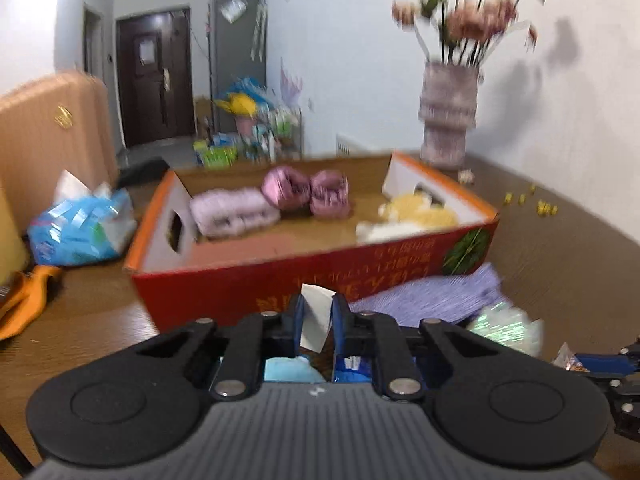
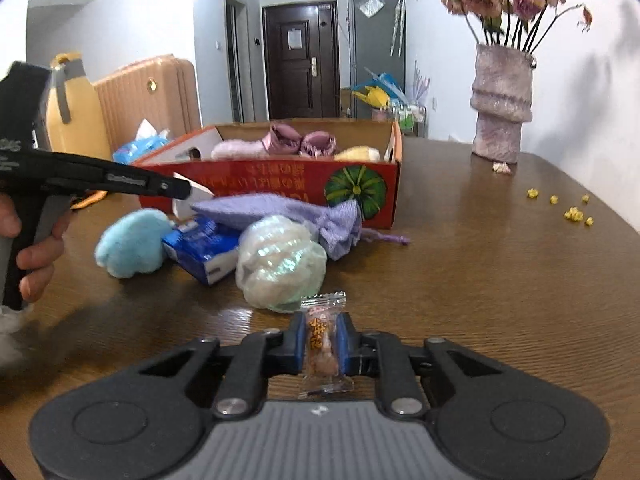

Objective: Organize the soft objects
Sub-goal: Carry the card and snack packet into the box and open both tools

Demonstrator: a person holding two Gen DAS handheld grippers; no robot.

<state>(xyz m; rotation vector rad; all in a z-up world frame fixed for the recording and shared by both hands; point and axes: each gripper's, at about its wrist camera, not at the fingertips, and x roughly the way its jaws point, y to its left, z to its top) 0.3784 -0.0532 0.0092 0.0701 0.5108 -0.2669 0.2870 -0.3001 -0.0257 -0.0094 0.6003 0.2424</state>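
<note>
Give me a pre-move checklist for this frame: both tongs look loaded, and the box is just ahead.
1. Left tongs gripping the white paper piece: ok.
2. Right tongs gripping the wrapped snack: ok.
3. Free room in the red box: ok, bare floor beside the pink rolls.
4. Path from the left tongs to the box: ok.
5. What the paper piece is attached to: cannot tell.
6. Items waiting outside the box, blue plush and purple pouch: not ok.

Yellow print on the red box front, ahead of the tool, sits upside down & too blurred to read. Snack wrapper print illegible too.
</note>
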